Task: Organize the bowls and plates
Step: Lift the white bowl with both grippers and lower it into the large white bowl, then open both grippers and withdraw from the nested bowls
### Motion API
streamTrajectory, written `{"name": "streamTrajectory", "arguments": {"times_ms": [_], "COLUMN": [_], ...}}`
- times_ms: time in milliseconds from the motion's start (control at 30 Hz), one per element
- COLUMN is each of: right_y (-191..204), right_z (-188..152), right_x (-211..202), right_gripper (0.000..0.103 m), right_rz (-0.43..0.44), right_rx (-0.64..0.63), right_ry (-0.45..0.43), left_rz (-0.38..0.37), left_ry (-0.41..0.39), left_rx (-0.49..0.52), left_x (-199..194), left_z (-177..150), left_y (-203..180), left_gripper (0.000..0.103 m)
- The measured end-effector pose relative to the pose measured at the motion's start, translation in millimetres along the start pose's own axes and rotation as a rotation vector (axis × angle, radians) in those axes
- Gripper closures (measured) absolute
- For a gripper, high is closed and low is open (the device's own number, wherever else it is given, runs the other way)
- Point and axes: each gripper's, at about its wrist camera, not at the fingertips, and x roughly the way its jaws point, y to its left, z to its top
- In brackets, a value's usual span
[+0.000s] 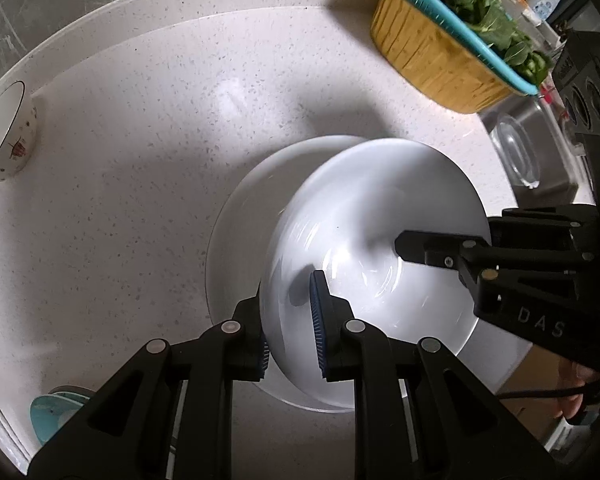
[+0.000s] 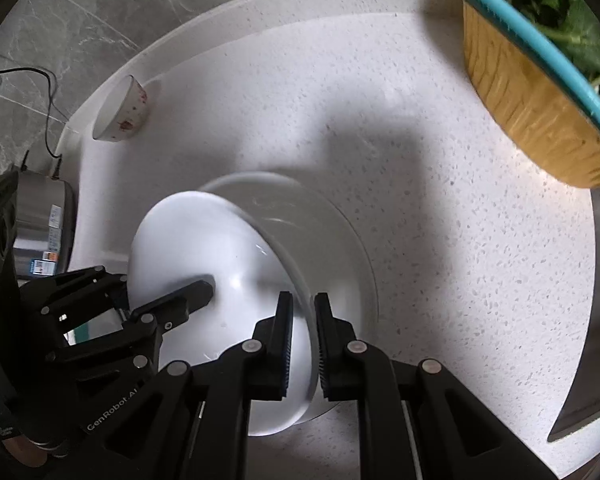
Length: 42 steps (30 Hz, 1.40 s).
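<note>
A deep white plate (image 1: pixel 372 220) (image 2: pixel 188 240) hangs tilted just above a second white plate (image 1: pixel 236 240) (image 2: pixel 340 260) that lies on the speckled counter. My left gripper (image 1: pixel 288 320) is shut on its near left rim, one blue pad inside and one outside. My right gripper (image 2: pixel 302 304) is shut on the opposite rim. In the left wrist view the right gripper (image 1: pixel 400 246) reaches in from the right, with one finger over the plate's inside. In the right wrist view the left gripper (image 2: pixel 204 292) comes in from the left. A small patterned bowl (image 1: pixel 8 132) (image 2: pixel 120 112) stands by the back wall.
A yellow basin topped by a teal colander of greens (image 1: pixel 432 52) (image 2: pixel 532 120) stands at the back right. Beside it is the steel sink (image 1: pixel 548 184) with a clear lid (image 1: pixel 518 152) inside. A teal dish (image 1: pixel 48 412) lies near left. A steel cooker (image 2: pixel 44 232) stands at the left.
</note>
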Motion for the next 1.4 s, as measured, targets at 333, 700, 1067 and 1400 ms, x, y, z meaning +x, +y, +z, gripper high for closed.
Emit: {"name": "streamTrajectory", "arguments": {"times_ms": [333,700,1067,1400], "right_y": [9.4,23.6,38.7,48.4], "right_z": [-3.4,-7.8,-16.4,-18.9], "right_x": [16.6,20.4,27.2,16.7], "right_gripper": [0.087,0.085,0.083,0.043], "right_rz": [-0.074,-0.14,-0.222,-0.212], "right_rx": [-0.065,-0.158,-0.241,-0.258], "right_ry": [-0.024,-0.108,-0.175,-0.205], "left_rz": [0.079,0.026,-0.13,-0.178], "left_ry": [-0.022,-0.099,-0.323,-0.407], "left_rx": [0.041,-0.022,-0.182,-0.389], "left_x": [25.6,23.6,-24.9,-81.1], "left_z": [1.6,3.1,-4.3,-0.8], "left_y": [-9.2,4.5,37.6,119.8], "left_gripper": [0.078,0.073,0.051,0.04]}}
